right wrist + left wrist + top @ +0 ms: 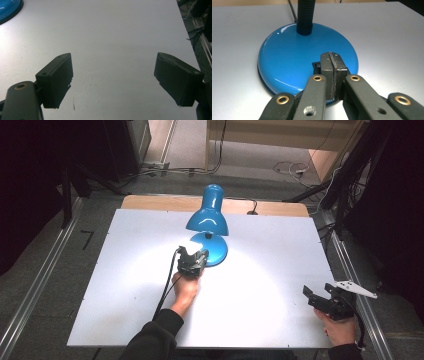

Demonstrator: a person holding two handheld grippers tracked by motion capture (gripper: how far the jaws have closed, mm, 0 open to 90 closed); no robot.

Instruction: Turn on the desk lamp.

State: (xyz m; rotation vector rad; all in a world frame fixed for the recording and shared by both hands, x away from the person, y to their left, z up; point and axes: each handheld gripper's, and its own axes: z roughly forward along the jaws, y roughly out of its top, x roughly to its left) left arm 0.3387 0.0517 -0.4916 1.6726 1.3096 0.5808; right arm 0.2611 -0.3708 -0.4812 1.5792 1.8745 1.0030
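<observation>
A white table point(260, 285) carries a blue desk lamp point(209, 215) at its centre, lit, the shade at twelve o'clock over the round glossy base point(294, 57). That base looks heavy, hard and slippery, and the black ribbed neck point(305, 15) bendy; the rocker switch point(317, 65) is the place to press. The left gripper point(333, 62), jaws closed flat together, tips onto that switch. The right gripper point(113, 77) rests at four o'clock, spread wide, empty.
</observation>
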